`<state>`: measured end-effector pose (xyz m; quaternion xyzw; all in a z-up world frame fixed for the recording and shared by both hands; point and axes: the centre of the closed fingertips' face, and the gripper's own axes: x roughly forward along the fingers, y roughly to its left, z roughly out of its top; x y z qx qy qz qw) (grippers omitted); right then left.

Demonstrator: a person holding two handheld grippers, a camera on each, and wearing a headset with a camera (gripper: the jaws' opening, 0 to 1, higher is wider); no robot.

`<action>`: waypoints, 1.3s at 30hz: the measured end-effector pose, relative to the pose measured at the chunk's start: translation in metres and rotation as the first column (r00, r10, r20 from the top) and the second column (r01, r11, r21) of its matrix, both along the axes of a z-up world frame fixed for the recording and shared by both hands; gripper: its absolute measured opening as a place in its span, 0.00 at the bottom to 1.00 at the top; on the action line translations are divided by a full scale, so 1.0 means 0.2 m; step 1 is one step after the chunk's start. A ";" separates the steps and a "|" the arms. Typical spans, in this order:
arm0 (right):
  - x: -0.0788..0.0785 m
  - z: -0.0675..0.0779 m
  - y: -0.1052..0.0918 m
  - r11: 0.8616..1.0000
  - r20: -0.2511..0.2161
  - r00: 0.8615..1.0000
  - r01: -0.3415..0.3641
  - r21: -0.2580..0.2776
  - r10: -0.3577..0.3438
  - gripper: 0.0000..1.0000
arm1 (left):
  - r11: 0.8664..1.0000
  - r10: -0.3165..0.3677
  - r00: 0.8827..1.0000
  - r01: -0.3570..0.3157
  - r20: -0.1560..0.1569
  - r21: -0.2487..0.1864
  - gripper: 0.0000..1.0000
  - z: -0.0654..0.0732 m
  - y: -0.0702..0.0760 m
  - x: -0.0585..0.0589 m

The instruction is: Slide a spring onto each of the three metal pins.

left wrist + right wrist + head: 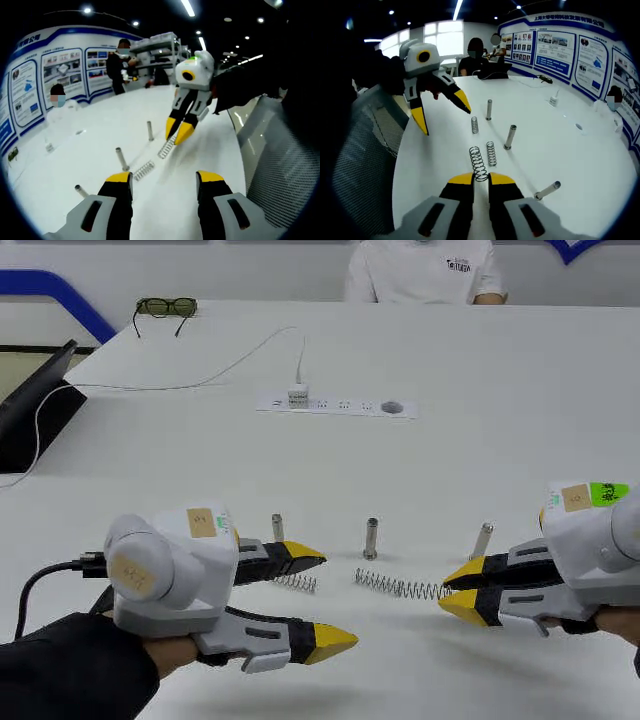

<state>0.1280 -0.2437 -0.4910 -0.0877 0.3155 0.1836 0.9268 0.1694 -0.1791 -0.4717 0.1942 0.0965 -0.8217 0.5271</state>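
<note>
While right tool (pixel 455 590) pinches end coil of spring (pixel 420 590), spring lies flat on desk (pixel 500 440) at 5 o'clock of middle pin (pixel 371 538). Left tool (pixel 338 598) spread, empty. Spring judged light, flexible, prone to buckle and roll; better hold near leading end, gentle squeeze.

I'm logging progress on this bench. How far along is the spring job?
Done: nothing yet; the left pin, middle pin and right pin all stand bare. In hand: the right hand-held gripper pinches the end of the first spring, lying on the table. The left hand-held gripper is open and empty. Left: that spring, the second spring and the third spring all need sliding onto pins.
</note>
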 end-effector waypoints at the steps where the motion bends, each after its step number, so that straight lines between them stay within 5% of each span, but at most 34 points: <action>1: 0.01 0.01 0.01 1.000 0.002 1.000 -0.008 0.004 0.008 0.12 | 1.000 -0.007 1.000 0.007 0.000 0.003 0.52 0.00 -0.01 -0.01; 12: 0.03 0.05 0.12 0.996 0.004 0.996 -0.088 0.000 0.088 0.12 | 0.998 -0.054 0.999 0.054 0.003 0.008 0.47 -0.01 -0.04 -0.08; 39: 0.02 0.08 0.25 0.984 -0.024 0.984 -0.179 -0.015 0.179 0.12 | 0.993 -0.117 0.992 0.117 0.053 0.004 0.16 -0.03 -0.03 -0.14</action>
